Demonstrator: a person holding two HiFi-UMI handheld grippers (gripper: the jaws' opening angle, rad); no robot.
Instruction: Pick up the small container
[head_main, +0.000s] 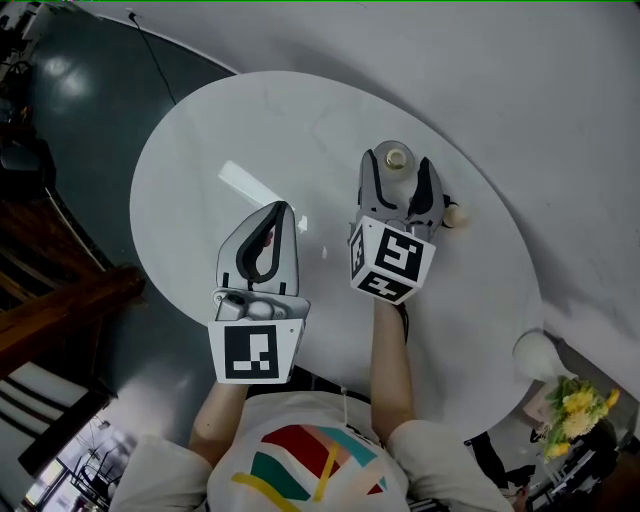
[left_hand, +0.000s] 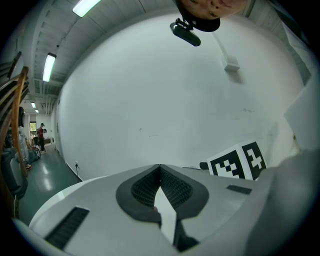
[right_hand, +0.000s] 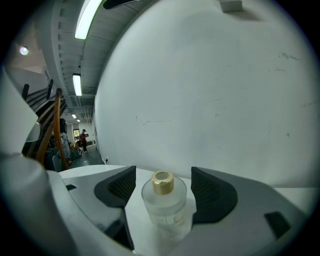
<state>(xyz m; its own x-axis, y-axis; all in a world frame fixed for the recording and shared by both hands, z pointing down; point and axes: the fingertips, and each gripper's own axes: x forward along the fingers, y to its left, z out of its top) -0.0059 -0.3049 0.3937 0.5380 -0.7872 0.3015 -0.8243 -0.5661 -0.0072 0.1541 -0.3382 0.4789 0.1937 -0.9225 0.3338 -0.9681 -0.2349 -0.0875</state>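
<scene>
Small container (right_hand: 163, 202), a frosted glass round bottle with a gold collar: one only, upright on the round white table (head_main: 200, 160), at about 1 o'clock from the table's centre, near the far rim. It stands between the jaws of the right gripper (head_main: 398, 172).

Right jaws spread wide, one dark ribbed pad on each side of the bottle. A thin gap shows on both sides in the right gripper view, so contact cannot be confirmed. Bottle base sits on the tabletop.

Left gripper (left_hand: 160, 167): jaws pressed together at the tips, nothing between them. It sits at 8 o'clock from the right gripper, well apart from the bottle, nose aimed toward 12-1 o'clock.

Counts: two grippers, each with one black-and-white marker cube (head_main: 388, 262); one table; one small pale round object (head_main: 453, 213) just at 3 o'clock of the right gripper; one bunch of yellow flowers (head_main: 580, 405) at 4 o'clock, off the table.

Both bare forearms come in from 6 o'clock. The right forearm (head_main: 392, 360) runs straight toward 12.
</scene>
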